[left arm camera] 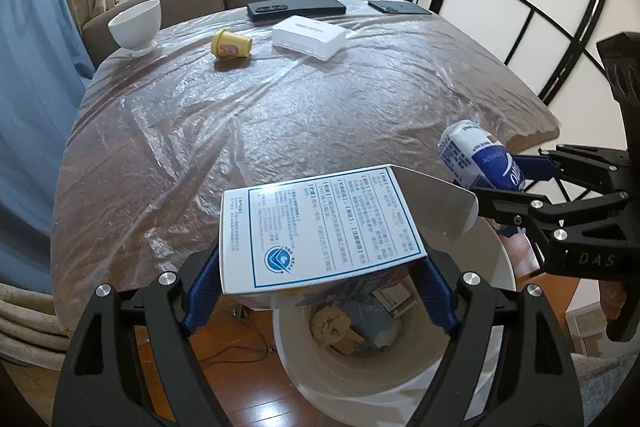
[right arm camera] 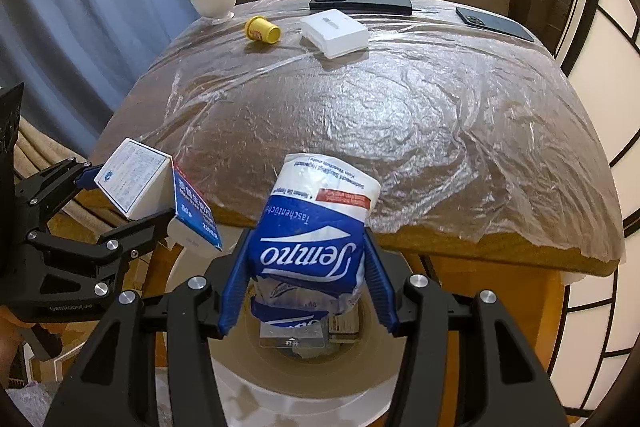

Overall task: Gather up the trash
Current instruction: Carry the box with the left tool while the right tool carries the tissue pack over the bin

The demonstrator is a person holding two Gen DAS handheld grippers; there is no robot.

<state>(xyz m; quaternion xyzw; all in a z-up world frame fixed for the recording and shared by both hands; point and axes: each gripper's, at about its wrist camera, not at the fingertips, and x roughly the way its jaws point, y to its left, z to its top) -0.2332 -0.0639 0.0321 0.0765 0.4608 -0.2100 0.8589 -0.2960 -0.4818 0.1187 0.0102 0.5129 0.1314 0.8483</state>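
My left gripper (left arm camera: 320, 291) is shut on a white and blue medicine box (left arm camera: 320, 223) and holds it over the white trash bin (left arm camera: 360, 383) by the table's near edge. The box also shows in the right wrist view (right arm camera: 136, 185). My right gripper (right arm camera: 306, 283) is shut on a blue and white Tempo tissue pack (right arm camera: 316, 231), also above the bin (right arm camera: 304, 383). In the left wrist view the pack (left arm camera: 476, 155) is at the right. The bin holds several pieces of trash. A yellow tub (left arm camera: 231, 44) lies on its side on the far table.
The table (left arm camera: 304, 115) is covered with clear plastic sheet. On its far part stand a white bowl (left arm camera: 136, 23), a white flat box (left arm camera: 308, 35), a black flat case (left arm camera: 296, 7) and a dark phone (left arm camera: 398, 7). Brown chairs stand behind; a cable lies on the wooden floor.
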